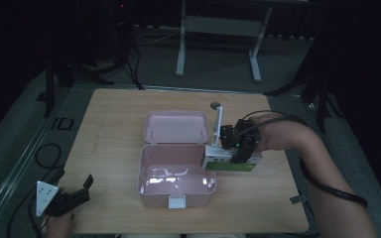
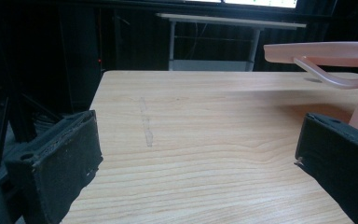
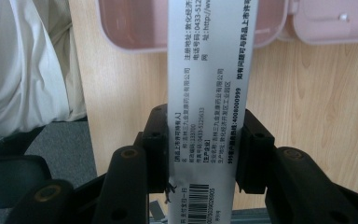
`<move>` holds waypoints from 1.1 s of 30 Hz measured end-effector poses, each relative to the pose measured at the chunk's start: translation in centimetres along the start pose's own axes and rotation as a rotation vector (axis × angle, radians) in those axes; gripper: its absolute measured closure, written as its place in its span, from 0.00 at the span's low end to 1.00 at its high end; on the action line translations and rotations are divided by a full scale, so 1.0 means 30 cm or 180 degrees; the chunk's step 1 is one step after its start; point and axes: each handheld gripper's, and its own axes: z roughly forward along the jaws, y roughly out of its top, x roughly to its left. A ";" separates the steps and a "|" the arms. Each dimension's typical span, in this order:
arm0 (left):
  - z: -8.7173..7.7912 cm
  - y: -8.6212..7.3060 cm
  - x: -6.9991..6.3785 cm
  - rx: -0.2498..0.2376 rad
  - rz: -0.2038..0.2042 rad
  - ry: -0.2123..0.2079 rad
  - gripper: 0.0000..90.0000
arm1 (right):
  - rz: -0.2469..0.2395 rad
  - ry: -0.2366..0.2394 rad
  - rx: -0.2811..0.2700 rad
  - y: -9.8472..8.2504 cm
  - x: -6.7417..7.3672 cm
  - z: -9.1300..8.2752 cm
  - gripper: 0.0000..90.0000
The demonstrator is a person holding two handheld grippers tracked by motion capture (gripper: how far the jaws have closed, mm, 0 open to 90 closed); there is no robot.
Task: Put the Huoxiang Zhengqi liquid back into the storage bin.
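A flat rectangular carton [image 3: 207, 93], white with printed text and a green face, sits clamped between the right gripper's [image 1: 239, 144] jaws just beside the glossy pink plastic box's [image 1: 176, 186] right rim. The left gripper [image 1: 74, 193] rests wide apart on the wood-grain worktop [image 2: 205, 140].
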 end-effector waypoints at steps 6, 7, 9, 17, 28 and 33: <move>0.000 0.000 0.000 -0.0003 -0.0005 -0.0007 0.00 | -0.0070 0.0024 -0.0019 0.076 0.011 0.003 0.69; 0.000 0.000 0.000 -0.0006 -0.0008 -0.0008 0.00 | -0.0088 0.0029 -0.0021 0.090 0.014 0.004 0.69; 0.000 0.000 0.001 -0.0009 -0.0010 -0.0012 0.00 | -0.0124 0.0040 -0.0017 0.117 0.022 0.005 0.69; -0.001 -0.001 0.001 -0.0012 -0.0004 -0.0013 0.00 | -0.0267 0.0039 -0.0043 0.209 0.043 0.013 0.69; -0.001 -0.001 0.002 -0.0008 -0.0007 -0.0019 0.00 | -0.0426 0.0105 -0.0118 0.320 0.076 0.039 0.69; 0.000 0.000 0.001 -0.0005 -0.0010 -0.0016 0.00 | -0.0384 0.0098 -0.0073 0.367 0.073 0.086 0.69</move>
